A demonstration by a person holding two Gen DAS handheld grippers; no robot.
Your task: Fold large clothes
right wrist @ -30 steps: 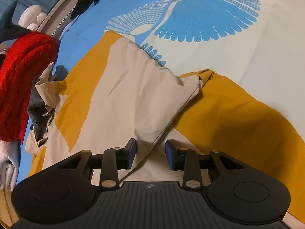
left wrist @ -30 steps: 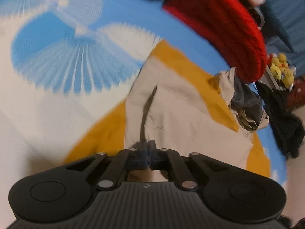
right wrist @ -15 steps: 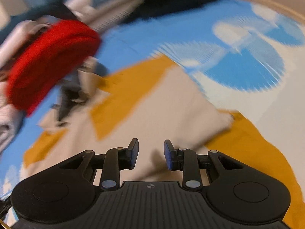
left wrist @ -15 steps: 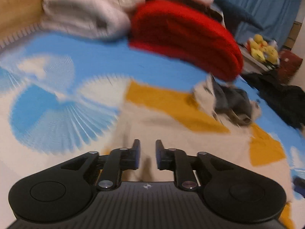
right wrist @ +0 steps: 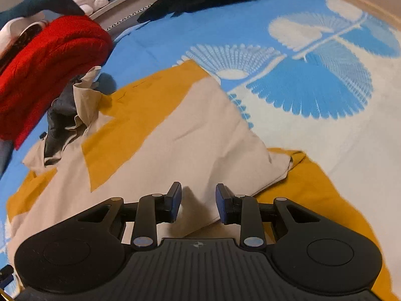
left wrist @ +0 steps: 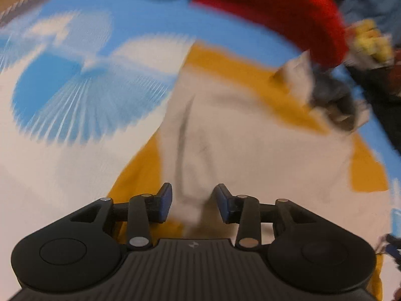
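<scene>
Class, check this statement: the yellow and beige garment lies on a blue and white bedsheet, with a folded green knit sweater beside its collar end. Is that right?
Not quite. The knit sweater is red, not green; the right wrist view shows it clearly. The rest holds: the yellow and beige garment lies on the blue and white bedsheet, and the sweater sits beside its collar end.

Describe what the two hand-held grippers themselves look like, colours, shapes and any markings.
Both match. The left hand-held gripper and right hand-held gripper have a matte black ribbed body with a small round emblem, two round black lobes, black linkage arms with silver pivot pins, and fingers faced with blue pads. No cables, hands or sleeves show.
</scene>
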